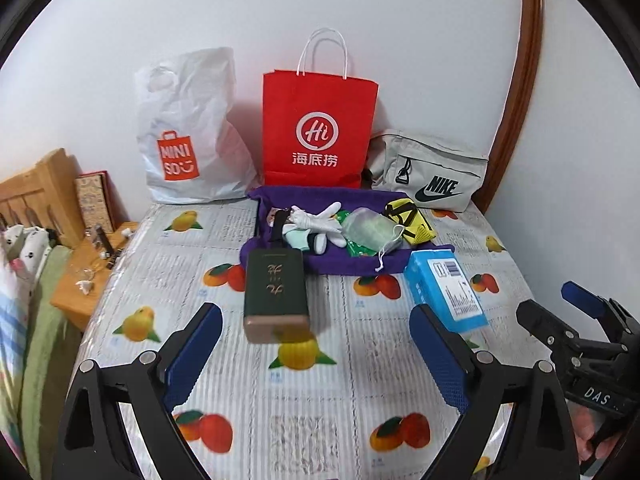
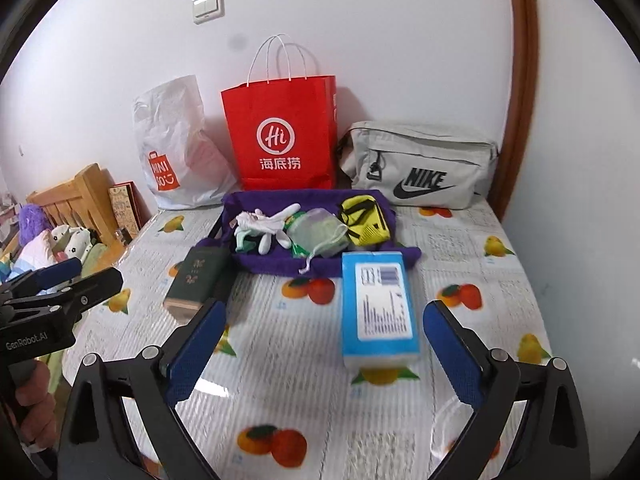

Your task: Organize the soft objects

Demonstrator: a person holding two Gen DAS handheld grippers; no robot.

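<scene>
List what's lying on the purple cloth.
On the purple cloth: a white glove, a mesh drawstring pouch, a yellow-and-black pouch, plus green packaging mostly covered by the mesh pouch. Anything beneath them is hidden.

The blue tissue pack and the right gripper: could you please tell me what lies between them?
Nothing: in the right wrist view only bare fruit-print tablecloth lies between the open right gripper and the blue tissue pack.

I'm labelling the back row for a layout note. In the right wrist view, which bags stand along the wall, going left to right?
White plastic Miniso shopping bag → red paper Haidilao bag with white cord handles → light grey Nike fabric waist bag.
</scene>
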